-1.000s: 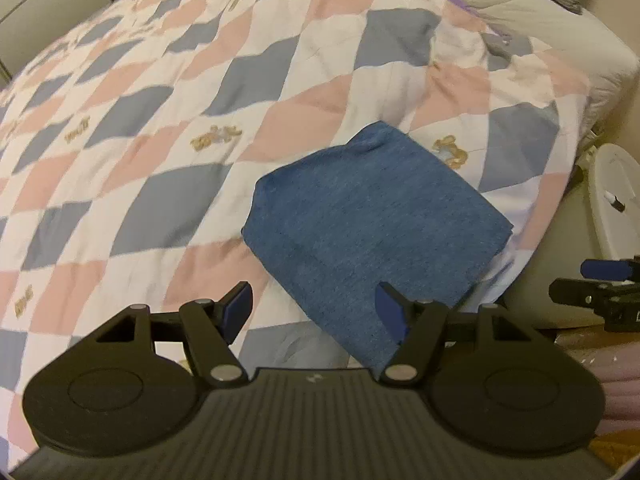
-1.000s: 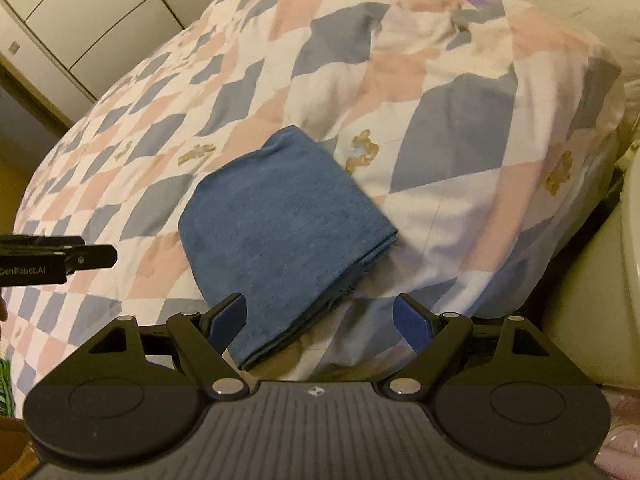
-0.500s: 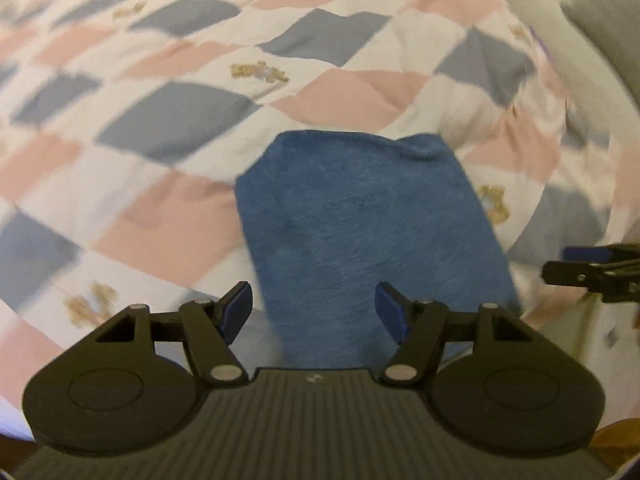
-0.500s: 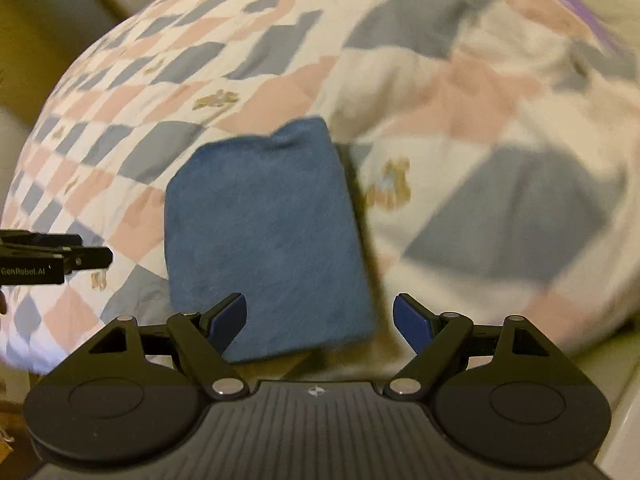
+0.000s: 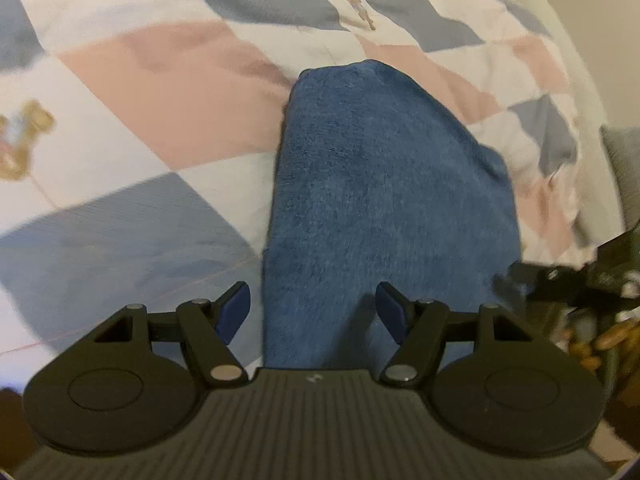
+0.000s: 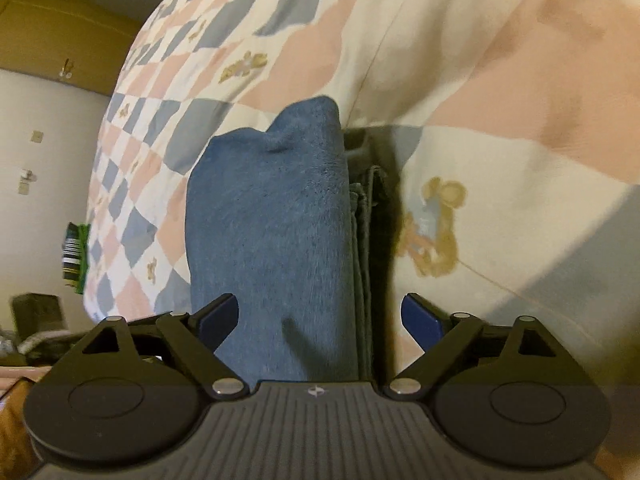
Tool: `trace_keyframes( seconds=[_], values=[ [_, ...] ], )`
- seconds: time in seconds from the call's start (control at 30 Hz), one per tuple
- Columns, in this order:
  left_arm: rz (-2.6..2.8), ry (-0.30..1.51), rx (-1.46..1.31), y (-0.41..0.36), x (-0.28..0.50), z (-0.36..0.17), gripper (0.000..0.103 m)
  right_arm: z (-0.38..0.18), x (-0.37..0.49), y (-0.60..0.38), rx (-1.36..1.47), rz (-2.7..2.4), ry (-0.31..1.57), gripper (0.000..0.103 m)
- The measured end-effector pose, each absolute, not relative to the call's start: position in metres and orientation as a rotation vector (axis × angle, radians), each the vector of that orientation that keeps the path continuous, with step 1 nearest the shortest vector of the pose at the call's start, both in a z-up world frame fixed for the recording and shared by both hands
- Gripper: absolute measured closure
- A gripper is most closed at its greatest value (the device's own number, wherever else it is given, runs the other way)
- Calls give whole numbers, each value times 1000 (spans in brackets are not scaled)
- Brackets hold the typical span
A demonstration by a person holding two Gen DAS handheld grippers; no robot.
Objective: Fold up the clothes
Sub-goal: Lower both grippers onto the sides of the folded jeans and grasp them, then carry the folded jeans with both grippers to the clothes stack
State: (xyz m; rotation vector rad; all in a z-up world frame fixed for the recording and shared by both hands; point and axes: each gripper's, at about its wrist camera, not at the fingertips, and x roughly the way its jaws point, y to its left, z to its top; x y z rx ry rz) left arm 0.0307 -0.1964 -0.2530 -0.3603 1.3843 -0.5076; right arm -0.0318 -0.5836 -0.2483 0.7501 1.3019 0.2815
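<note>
A folded blue towel (image 5: 384, 208) is laid on the checked quilt (image 5: 160, 92) of a bed, near the bed's edge. In the left wrist view the towel's long axis is seen to run straight away from the left gripper (image 5: 314, 312), its near end passing under and between the two blue pads; the towel's left edge lies just inside the left pad, so this gripper is set over the towel's left near corner. In the right wrist view the same towel (image 6: 272, 232) is seen lengthwise again, with its stacked layer edges (image 6: 362, 264) exposed along its right side, and these edges fall between the fingers of the right gripper (image 6: 320, 318).

Both grippers appear about equally near the towel's near end, one at each corner. The left gripper's jaws are held partly apart, and nothing is clamped. The right gripper's jaws are opening wider, with the towel's edge between them but not pressed. Whether either pad touches the cloth cannot be told.
</note>
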Motion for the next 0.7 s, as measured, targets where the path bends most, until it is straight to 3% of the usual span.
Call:
trace_keyframes(
  seconds=[0.2, 0.4, 0.5, 0.53, 0.57, 0.6, 0.7],
  values=[
    [-549, 1385, -506, -193, 44, -280, 37, -278, -18, -580, 757, 326, 1356, 7],
    [-606, 1389, -551, -201, 53, -296, 27, -297, -8, -574, 798, 355, 1372, 8],
    [-629, 1387, -556, -206, 55, -295, 29, -305, -1, -563, 796, 369, 1382, 8],
    [-641, 1385, -551, -206, 55, -291, 35, -306, -1, -564, 811, 377, 1382, 9],
    [-652, 1384, -545, -207, 55, -287, 38, -306, 0, -565, 830, 385, 1382, 16],
    [-663, 1382, -540, -207, 55, -284, 43, -306, 0, -566, 848, 394, 1381, 31],
    [-699, 1370, -542, -204, 55, -277, 50, -301, -1, -572, 871, 409, 1382, 43]
  ],
)
